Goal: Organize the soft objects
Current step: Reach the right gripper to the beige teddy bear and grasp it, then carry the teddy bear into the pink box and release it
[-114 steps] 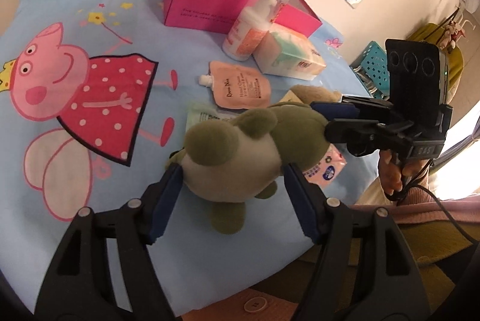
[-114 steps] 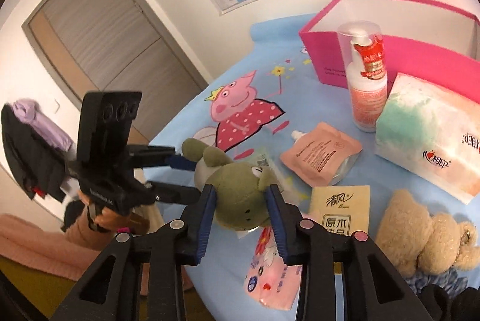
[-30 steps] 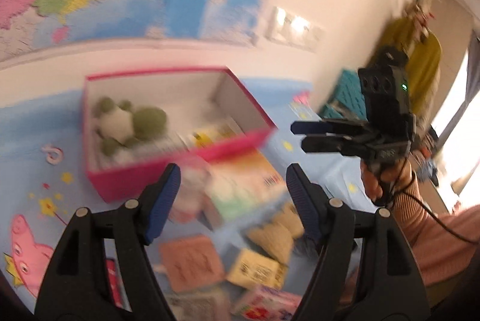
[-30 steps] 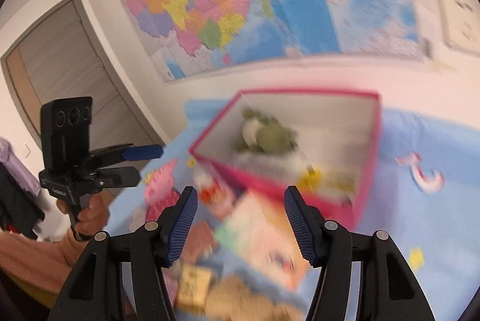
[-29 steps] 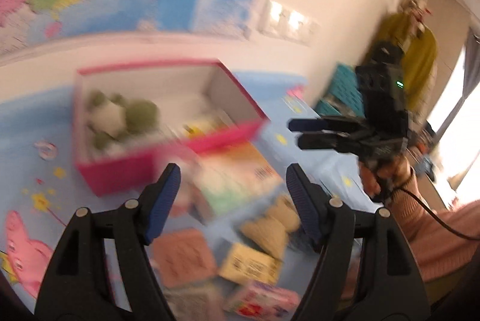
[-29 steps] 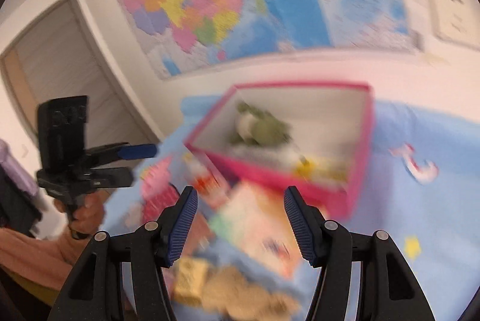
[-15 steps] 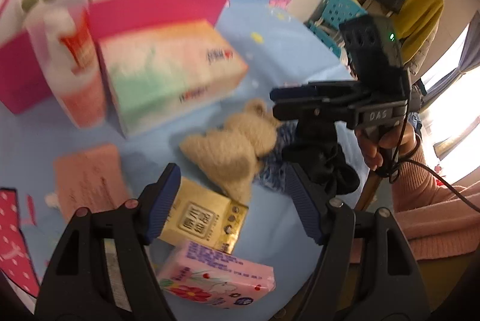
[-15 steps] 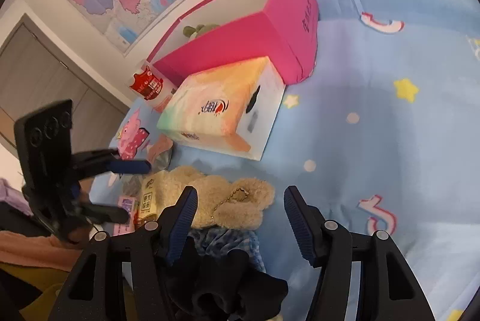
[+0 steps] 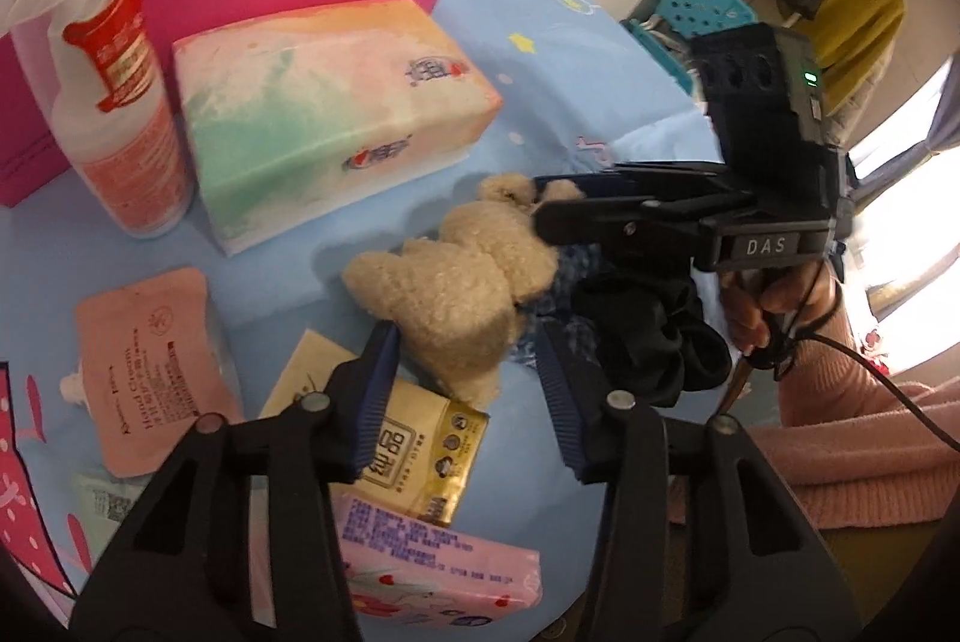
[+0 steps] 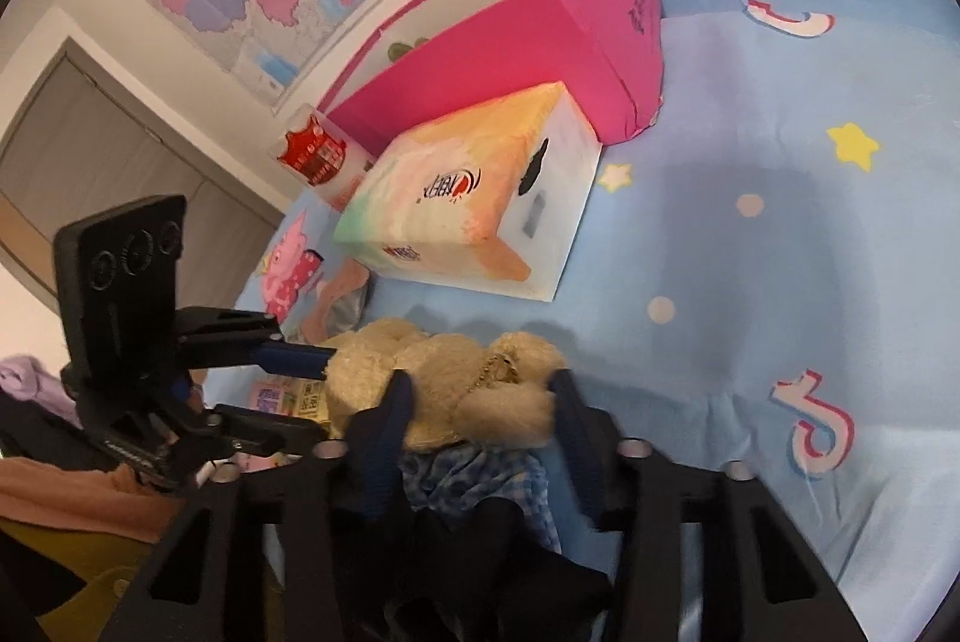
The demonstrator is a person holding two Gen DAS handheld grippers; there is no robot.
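Fingers of both the left gripper (image 9: 465,390) and right gripper (image 10: 480,405) have just been closing around the beige teddy (image 9: 456,282); uneven squeezing is risking a slip.

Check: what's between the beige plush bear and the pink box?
The tissue pack lies between the beige plush bear and the pink box, with bare blue sheet before the bear; the right wrist view shows it.
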